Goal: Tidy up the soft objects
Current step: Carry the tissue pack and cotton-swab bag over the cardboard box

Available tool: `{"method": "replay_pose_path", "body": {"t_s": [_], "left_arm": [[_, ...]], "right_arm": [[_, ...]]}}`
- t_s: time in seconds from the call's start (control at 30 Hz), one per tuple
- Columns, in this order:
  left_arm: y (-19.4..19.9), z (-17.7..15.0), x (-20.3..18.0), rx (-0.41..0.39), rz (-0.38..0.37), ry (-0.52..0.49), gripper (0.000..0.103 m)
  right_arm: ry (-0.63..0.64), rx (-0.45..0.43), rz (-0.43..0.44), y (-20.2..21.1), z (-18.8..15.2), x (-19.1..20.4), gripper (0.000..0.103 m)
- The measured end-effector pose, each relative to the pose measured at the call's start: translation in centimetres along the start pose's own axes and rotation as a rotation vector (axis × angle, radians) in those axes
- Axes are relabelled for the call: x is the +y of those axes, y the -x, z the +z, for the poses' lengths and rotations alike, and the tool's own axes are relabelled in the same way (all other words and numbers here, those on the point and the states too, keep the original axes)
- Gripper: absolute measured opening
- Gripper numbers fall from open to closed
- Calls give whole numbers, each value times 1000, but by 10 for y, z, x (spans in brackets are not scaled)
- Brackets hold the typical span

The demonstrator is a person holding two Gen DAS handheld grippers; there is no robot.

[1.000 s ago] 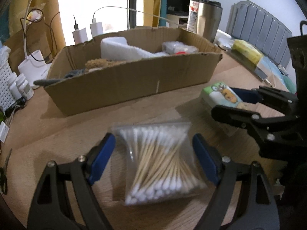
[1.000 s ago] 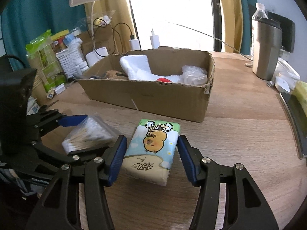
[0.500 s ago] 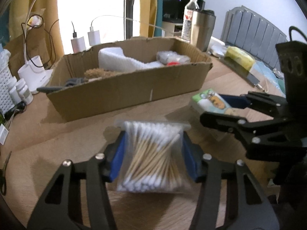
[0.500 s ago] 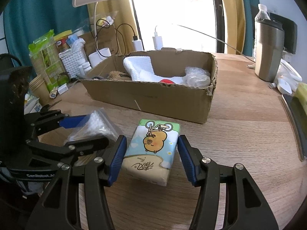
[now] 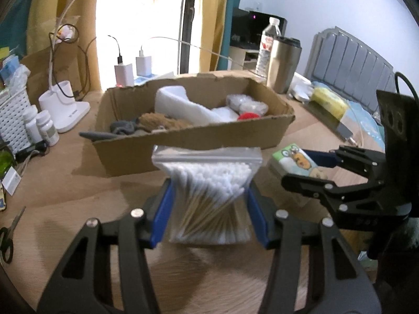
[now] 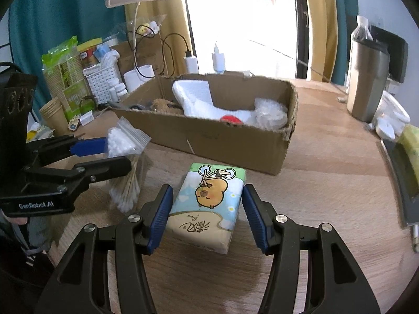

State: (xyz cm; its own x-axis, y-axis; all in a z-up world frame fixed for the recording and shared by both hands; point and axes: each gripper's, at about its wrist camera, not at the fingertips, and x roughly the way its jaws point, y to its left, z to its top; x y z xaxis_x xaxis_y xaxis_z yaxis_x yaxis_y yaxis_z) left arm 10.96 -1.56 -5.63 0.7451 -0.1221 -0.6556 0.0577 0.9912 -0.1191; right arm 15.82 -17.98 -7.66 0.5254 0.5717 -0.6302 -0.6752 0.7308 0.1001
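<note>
Where blue pads press, swab bag blurred.

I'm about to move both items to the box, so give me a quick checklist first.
1. Left gripper shut on swab bag: ok.
2. Bag lifted off table: ok, per the right wrist view.
3. Right gripper gripping tissue pack: not ok, pads flank it with gaps.
4. Room in box: cannot tell, already holds several things.
5. Bag sealed: cannot tell.
</note>
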Motion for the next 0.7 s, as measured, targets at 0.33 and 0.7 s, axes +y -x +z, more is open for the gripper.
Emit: {"method": "replay_pose_path", "body": {"t_s": [0.33, 0.7], "left_arm": [[31, 17, 6, -103, 12, 4, 55], [44, 38, 17, -184, 20, 18, 55]], "right_arm": [[39, -86, -36, 27, 24, 4, 58], [66, -138, -68, 37, 42, 3, 58]]}}
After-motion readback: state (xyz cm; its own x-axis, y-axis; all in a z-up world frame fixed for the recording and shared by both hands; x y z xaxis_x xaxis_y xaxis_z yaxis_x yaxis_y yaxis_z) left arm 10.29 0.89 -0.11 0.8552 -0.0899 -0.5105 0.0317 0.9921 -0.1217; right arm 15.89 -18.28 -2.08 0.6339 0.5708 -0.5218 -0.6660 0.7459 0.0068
